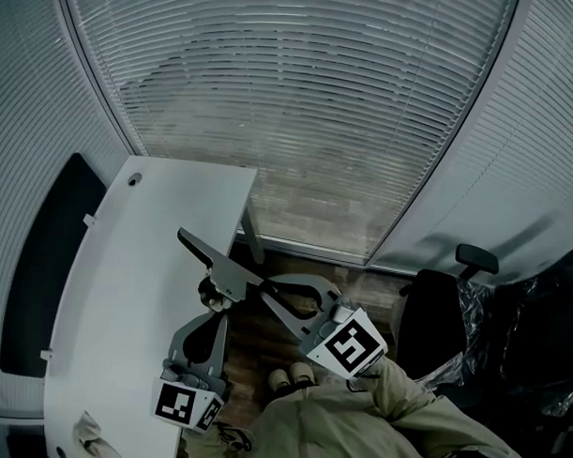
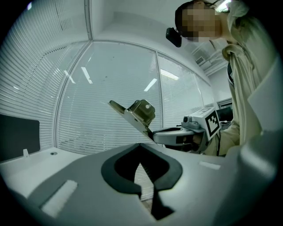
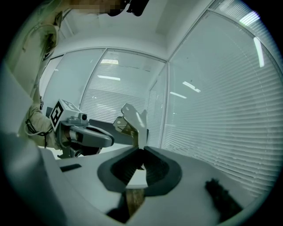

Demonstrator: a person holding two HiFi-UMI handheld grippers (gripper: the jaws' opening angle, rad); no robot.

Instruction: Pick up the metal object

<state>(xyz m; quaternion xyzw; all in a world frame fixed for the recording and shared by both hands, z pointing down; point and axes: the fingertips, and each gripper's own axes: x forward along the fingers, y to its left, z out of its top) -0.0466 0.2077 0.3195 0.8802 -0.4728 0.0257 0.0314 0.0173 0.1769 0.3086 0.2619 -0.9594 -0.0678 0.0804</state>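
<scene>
**Metal piece up in the right gripper, lift step about done**

The right gripper [image 1: 268,288] is clamped narrow on the metal object [image 1: 224,268], a flat bracket-like piece with a folded end. The right gripper view shows the pads pinching its lower edge, with the rest sticking up past the jaw tips [image 3: 132,118]. In the left gripper view it hangs in the air against the blinds [image 2: 110,79], clear of the white worktop [image 2: 26,156]. From the head view it sits by the worktop's [image 1: 145,256] right edge, partly over the wood floor [image 1: 264,335].

The left gripper [image 1: 212,303] is just below and beside the piece. Its jaw tips meet with nothing between them, so it is empty and doing no work. I can't tell from the head view whether it brushes the piece. Its own view shows the piece apart from it and higher up.

Judgement: the pick-up looks finished or in its last bit, since the piece is off the worktop and carried by one gripper only.

The next move calls for a steady hold. The grip is on one thin edge and the long end hangs out sideways, so the piece could pivot or slip if it is swung. Any further raise should be slow and level, with the left gripper staying out of the way.
</scene>
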